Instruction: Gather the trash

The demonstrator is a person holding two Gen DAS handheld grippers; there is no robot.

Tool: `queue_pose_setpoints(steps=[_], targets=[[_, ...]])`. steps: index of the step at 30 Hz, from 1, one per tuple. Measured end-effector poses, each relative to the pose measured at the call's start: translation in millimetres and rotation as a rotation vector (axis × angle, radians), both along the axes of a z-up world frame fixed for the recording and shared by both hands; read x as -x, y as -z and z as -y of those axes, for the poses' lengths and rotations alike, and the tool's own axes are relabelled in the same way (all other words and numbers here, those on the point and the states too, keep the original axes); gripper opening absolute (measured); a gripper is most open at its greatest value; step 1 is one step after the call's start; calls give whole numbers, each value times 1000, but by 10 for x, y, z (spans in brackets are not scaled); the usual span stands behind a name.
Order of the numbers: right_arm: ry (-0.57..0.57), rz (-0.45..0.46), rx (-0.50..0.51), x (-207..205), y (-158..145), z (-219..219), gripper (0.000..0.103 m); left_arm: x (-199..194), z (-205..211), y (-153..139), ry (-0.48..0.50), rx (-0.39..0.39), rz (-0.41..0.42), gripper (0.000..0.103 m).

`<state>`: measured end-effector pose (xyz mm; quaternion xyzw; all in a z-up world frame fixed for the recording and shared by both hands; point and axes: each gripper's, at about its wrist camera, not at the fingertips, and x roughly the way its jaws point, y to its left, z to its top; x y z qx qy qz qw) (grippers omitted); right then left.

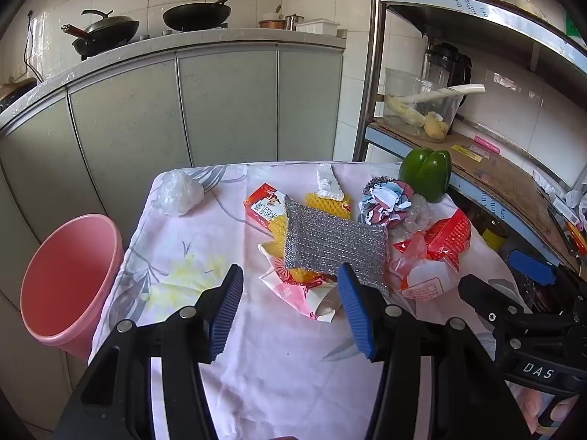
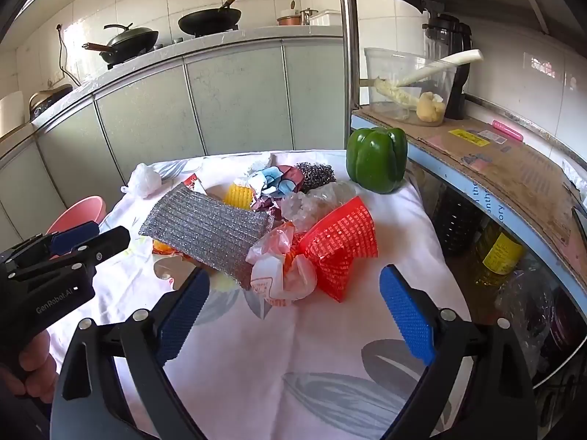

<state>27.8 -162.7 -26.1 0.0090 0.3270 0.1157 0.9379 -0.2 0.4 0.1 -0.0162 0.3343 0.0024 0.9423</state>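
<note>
My left tool is spread wide and holds nothing, hanging just short of the trash heap; my right tool is likewise wide apart and empty, aimed at the same heap from the other side. Straight ahead of the left tool lies the silver scouring pad atop a yellow foam net and a pink wrapper, with a red carton beyond. Ahead of the right tool sit a knotted plastic bag and a red packet. The pink bin stands off the desk edge, to the left tool's left. I judge the pad and the green pepper aren't trash, so I'd dip low under the wrapper's loose edge, pinch only that, and lift slowly.
</note>
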Motion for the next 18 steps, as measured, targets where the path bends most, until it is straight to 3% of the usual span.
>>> queue_pose_setpoints(steps=[18], targets=[[-1,4,-3,-18,10,5,95,-2,2,1,-1,-6,-5,53]])
